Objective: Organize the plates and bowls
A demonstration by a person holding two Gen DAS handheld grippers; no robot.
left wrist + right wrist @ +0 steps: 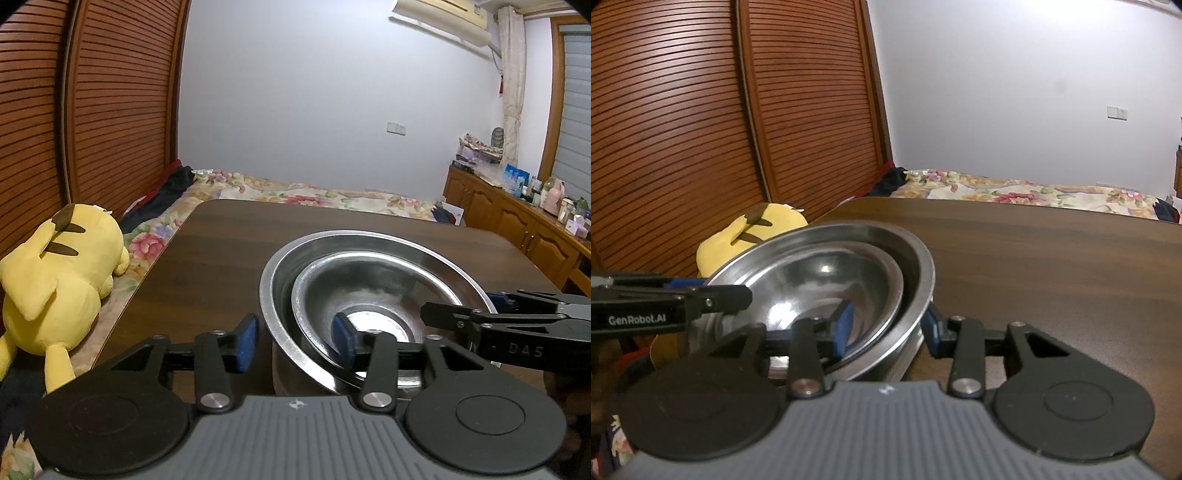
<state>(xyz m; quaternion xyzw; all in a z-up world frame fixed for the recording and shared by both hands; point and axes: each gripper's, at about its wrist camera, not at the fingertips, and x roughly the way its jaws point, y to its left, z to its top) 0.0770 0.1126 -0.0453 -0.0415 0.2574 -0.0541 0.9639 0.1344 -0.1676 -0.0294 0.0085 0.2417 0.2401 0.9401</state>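
Note:
A stack of nested steel bowls (pixel 373 295) stands on the dark wooden table (pixel 221 251); a smaller bowl lies inside a wider one. My left gripper (pixel 295 338) is open and straddles the stack's left rim, one blue pad outside and one inside. My right gripper (pixel 886 326) is open and straddles the right rim of the bowls (pixel 827 280) the same way. Each gripper shows in the other's view at the opposite rim, the right one (pixel 461 314) and the left one (pixel 713 299).
A yellow plush toy (pixel 59 280) lies on the flowered bed (pixel 280 192) left of the table. Slatted wooden wardrobe doors (pixel 701 129) stand behind it. A wooden sideboard (pixel 517 218) with small items runs along the right wall.

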